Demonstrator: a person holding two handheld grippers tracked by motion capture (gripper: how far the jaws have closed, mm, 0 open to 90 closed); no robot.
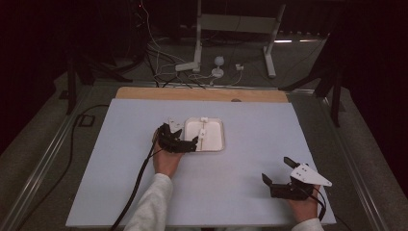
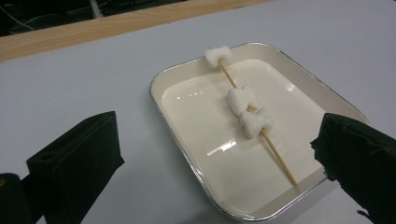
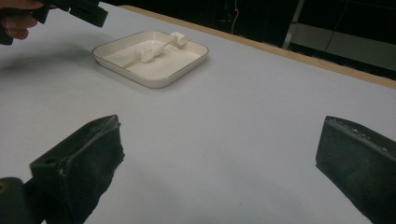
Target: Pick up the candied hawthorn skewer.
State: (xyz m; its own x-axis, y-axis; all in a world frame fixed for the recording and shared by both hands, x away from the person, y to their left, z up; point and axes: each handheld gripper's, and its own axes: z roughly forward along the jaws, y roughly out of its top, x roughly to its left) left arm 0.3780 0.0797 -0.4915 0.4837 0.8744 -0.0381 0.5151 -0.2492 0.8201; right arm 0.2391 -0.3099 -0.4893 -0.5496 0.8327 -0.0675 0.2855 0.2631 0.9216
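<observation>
Your left gripper [image 2: 215,154] hangs with jaws apart over the tray [image 2: 187,77]; the skewer [image 2: 275,154], three marshmallows [image 2: 254,122] threaded on, lies between them, ungrasped. Your right gripper [image 3: 219,172] rests open, well off. Threading looks done; the pickup remains.

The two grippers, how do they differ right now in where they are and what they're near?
The left gripper hovers at the near-left edge of the white tray that holds the marshmallow skewer; the right gripper sits far from the tray, near the table's front right. The right gripper has a grey three-cornered plate on top. Both are open, holding nothing.
</observation>
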